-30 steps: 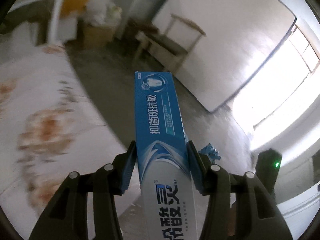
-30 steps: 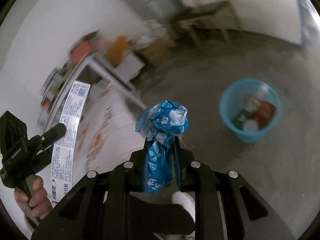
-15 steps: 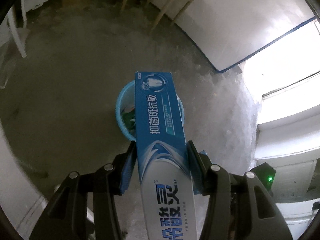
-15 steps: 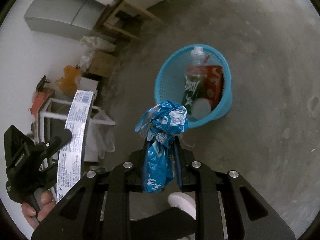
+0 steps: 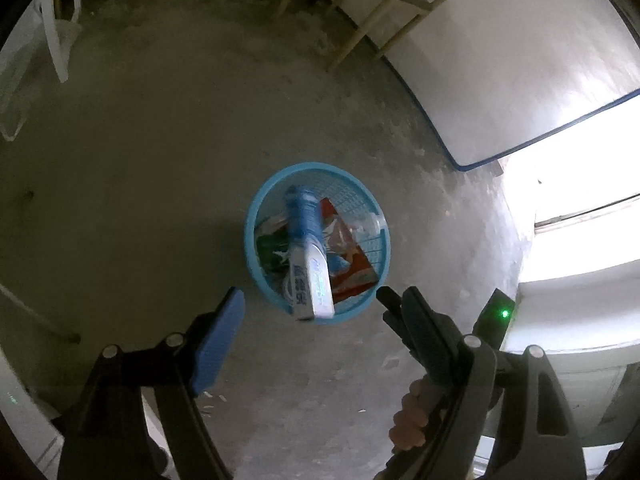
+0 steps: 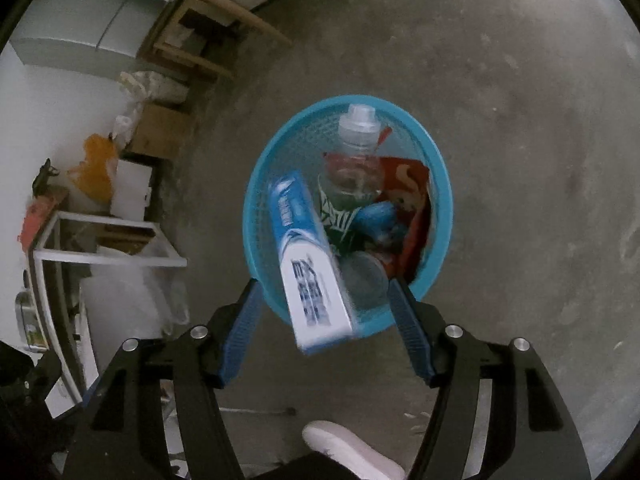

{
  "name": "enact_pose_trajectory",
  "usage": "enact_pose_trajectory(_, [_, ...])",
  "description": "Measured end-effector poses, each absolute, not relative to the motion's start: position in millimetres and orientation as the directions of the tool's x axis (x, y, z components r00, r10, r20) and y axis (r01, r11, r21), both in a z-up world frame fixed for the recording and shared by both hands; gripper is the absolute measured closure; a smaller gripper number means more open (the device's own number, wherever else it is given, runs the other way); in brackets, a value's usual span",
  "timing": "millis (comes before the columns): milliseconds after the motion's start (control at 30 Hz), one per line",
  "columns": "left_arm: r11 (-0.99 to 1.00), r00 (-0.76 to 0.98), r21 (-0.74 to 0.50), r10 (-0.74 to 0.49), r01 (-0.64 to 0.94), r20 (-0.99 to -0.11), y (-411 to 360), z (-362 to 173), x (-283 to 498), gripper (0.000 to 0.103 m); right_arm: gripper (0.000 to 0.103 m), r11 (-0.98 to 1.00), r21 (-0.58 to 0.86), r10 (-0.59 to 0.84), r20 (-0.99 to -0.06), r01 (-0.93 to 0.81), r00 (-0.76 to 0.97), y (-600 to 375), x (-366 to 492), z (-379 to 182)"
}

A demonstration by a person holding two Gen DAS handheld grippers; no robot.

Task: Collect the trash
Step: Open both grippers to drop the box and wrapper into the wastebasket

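Bare grey concrete floor (image 5: 160, 184) throughout; wooden table legs (image 5: 360, 28) upper centre of left view; white shelving (image 6: 104, 256) at left of right view. Blue mesh basket (image 5: 256, 216) mid-frame, holding clear bottle (image 6: 356, 152), red wrapper (image 6: 404, 184), blue wrapper (image 6: 376, 216); toothpaste box (image 5: 308, 256) tilted, motion-blurred, lower end overhanging rim. Left gripper (image 5: 310, 302) wide apart, holding nothing; right gripper (image 6: 324, 292) likewise. White shoe (image 6: 352, 456) cut off at bottom edge.
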State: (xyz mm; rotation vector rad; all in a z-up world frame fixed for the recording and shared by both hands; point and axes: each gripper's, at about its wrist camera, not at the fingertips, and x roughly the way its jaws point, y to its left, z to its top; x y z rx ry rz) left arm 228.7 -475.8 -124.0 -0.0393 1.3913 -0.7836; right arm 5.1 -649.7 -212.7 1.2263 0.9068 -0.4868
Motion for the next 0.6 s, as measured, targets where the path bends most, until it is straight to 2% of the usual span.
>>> enact_pose_trajectory(133, [0.744, 0.005, -0.455, -0.524, 0.488, -0.852, -461.6, -107.2, 218.7, 0.025, 0.040, 0.306, 0.590, 0.125, -0.803, 0.747, 0.583, -645.3, -2.7, -204.6])
enact_pose_trajectory(300, [0.705, 0.060, -0.437, -0.560, 0.559, -0.826, -430.9, -66.8, 196.4, 0.025, 0.039, 0.396, 0.581, 0.060, -0.789, 0.711, 0.611, -626.4, -22.4, -164.2])
enact_pose_trajectory(433, [0.650, 0.068, -0.438, -0.601, 0.621, -0.796, -386.0, -43.5, 164.7, 0.022, 0.028, 0.536, 0.542, -0.010, -0.763, 0.648, 0.646, -586.9, -43.7, -110.2])
enact_pose_trajectory(600, [0.648, 0.206, -0.335, -0.612, 0.684, -0.763, -300.3, -18.3, 124.7, 0.013, 0.013, 0.699, 0.429, -0.082, -0.746, 0.571, 0.661, -517.7, -64.0, -53.2])
